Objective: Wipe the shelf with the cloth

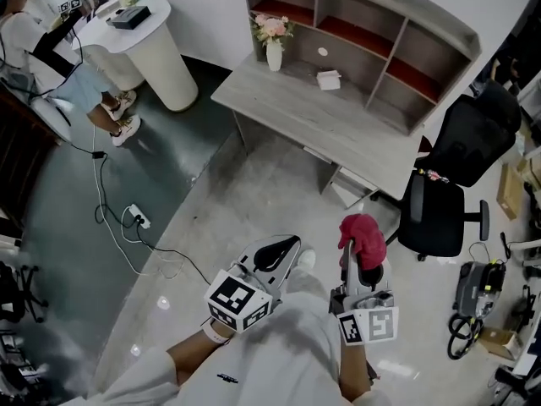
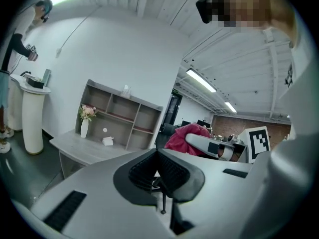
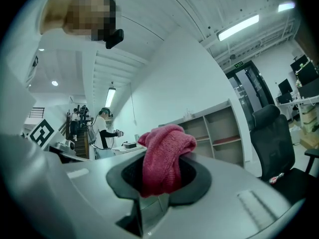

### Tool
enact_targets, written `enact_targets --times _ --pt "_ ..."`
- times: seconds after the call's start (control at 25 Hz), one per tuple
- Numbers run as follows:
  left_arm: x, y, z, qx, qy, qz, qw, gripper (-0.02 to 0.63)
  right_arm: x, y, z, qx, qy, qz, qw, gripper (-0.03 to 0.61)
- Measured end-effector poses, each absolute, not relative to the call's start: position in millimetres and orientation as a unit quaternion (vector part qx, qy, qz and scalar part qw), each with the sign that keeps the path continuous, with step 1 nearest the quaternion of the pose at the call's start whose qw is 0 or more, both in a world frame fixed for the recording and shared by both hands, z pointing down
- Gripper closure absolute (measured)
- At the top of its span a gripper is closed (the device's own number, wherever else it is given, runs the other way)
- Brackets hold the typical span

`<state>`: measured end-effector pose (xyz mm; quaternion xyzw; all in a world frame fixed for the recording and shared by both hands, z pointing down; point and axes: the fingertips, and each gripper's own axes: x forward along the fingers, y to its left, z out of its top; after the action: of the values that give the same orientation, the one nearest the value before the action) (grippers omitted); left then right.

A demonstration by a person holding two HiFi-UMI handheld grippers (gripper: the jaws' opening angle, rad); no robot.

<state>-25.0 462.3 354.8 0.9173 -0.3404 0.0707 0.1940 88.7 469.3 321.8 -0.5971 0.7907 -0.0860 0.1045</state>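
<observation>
With the right gripper (image 3: 162,183), pinching the bunched red cloth (image 3: 167,156) between its jaws, bulk sticking up above them. Holding the left gripper (image 2: 157,166) closed beside it, seemingly on nothing, both well apart from the shelf (image 1: 427,15) on the grey desk (image 1: 296,100).

Held side by side, pointing forward: left tongs (image 2: 158,169) pressed together, seemingly empty; right tongs (image 3: 160,179) clamp a bunched pink knitted cloth (image 3: 167,146).

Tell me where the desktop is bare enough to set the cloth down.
The desktop is bare along its front, from the white box to the end by the black chair. Crowded: the back left corner, where the flower vase stands.
</observation>
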Motion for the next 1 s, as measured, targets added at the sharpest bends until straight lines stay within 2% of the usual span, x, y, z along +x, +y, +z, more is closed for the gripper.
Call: enact_targets --times 0.4,0.64,1.0 --pt "42.6 370.2 358.1 0.904 -0.375 0.075 0.193 0.612 157.4 377.6 321.8 -0.568 0.810 -0.089 0.110 0.483" --pt "46.6 337.4 359.3 0.893 -0.402 0.077 0.186 0.611 175.8 341.9 328.7 -0.561 0.815 -0.093 0.114 0.483" --pt "30.5 273.3 361.5 0.885 -0.422 0.068 0.185 0.611 161.0 284.9 338.7 -0.546 0.822 -0.112 0.115 0.483"
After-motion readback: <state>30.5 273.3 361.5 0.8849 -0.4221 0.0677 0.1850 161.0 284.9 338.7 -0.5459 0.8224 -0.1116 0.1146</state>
